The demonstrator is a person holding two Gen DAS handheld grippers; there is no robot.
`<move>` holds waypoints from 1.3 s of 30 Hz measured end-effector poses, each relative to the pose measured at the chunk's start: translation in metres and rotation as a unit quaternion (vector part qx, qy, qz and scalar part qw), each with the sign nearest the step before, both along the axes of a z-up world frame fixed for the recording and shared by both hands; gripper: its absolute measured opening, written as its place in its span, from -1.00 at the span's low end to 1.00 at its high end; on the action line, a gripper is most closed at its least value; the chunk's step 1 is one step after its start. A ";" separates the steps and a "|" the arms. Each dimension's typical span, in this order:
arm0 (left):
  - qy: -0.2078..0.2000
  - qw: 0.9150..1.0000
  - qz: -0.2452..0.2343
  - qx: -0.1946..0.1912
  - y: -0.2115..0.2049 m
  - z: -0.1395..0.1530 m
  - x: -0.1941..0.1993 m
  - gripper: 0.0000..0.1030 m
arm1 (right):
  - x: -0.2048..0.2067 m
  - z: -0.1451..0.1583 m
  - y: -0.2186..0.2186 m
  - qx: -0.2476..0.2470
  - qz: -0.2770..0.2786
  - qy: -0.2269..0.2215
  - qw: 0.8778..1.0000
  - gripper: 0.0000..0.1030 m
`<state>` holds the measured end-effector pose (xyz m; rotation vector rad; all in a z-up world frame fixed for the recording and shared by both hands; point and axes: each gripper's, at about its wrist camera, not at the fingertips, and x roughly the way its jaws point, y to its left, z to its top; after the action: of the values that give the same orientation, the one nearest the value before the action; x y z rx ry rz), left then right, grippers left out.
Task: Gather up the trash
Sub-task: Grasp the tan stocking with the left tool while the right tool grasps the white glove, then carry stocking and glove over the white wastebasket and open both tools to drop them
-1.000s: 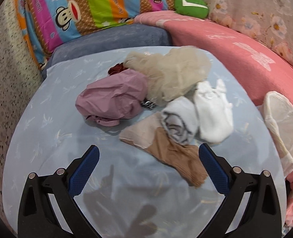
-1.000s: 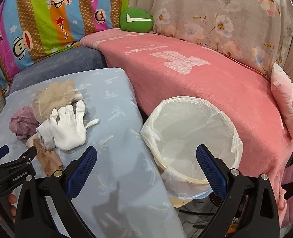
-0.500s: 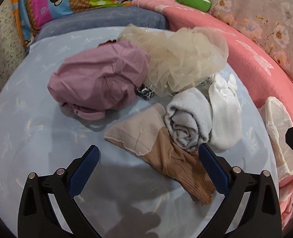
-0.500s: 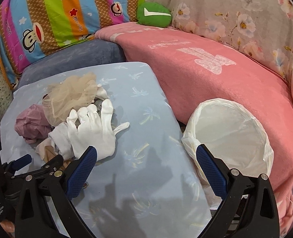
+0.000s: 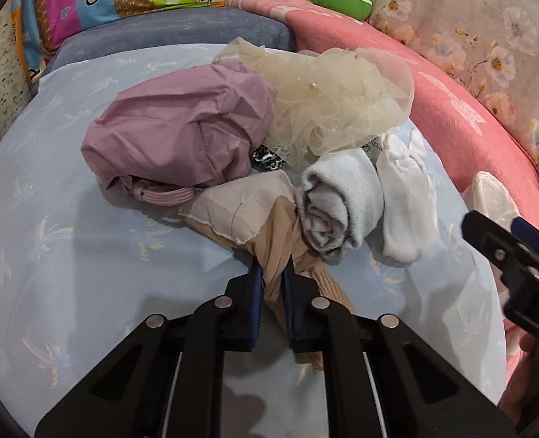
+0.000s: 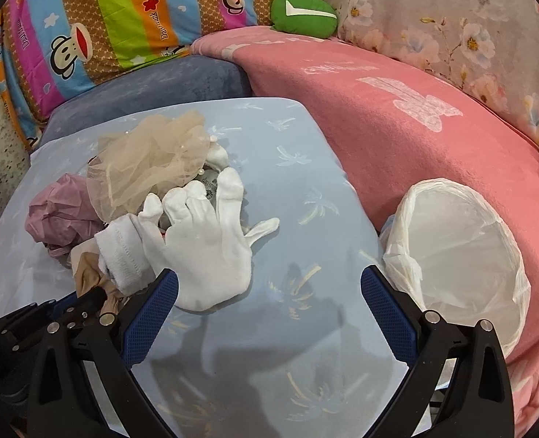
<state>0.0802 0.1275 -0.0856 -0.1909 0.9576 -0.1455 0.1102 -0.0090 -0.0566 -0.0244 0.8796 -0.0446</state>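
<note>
A pile of cloth scraps lies on the light blue table (image 5: 68, 273): a mauve bundle (image 5: 174, 127), beige tulle (image 5: 335, 106), a rolled grey sock (image 5: 339, 204), a white glove (image 6: 207, 241) and a tan stocking (image 5: 273, 252). My left gripper (image 5: 271, 277) is shut on the tan stocking, which runs between its blue pads. My right gripper (image 6: 269, 292) is open and empty above the table, just in front of the white glove (image 5: 408, 197). A bin lined with a white bag (image 6: 459, 255) stands to its right.
A pink blanket (image 6: 397, 109) covers the sofa behind the table and bin. A striped monkey-print cushion (image 6: 105, 18) and a green cushion (image 6: 302, 11) lie at the back. The right gripper (image 5: 518, 255) shows at the right edge of the left wrist view.
My left gripper moved forward to the pile and closed on the tan stocking. My right gripper swung left, toward the white glove, and stayed open.
</note>
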 end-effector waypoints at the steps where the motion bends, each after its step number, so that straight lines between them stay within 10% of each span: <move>1: -0.003 1.000 0.000 0.001 0.001 0.001 -0.001 -0.81 | 0.002 -0.002 0.003 0.000 0.003 0.002 1.000 0.84; 9: -0.005 1.000 0.006 -0.002 0.011 0.009 0.004 -0.81 | 0.018 -0.029 0.019 0.014 0.021 0.033 0.999 0.43; 16: -0.003 1.000 0.000 -0.004 0.009 0.017 0.004 -0.82 | 0.017 -0.039 0.016 0.057 0.032 0.057 0.996 -0.66; 39: -0.093 0.991 -0.096 -0.018 -0.072 0.106 -0.018 -0.82 | -0.060 0.065 -0.085 0.084 -0.038 -0.054 0.994 -0.73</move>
<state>0.0618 0.0552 0.0202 -0.1156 0.7863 -0.3519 0.0507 -0.0936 0.0082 0.1671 0.7731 -0.0432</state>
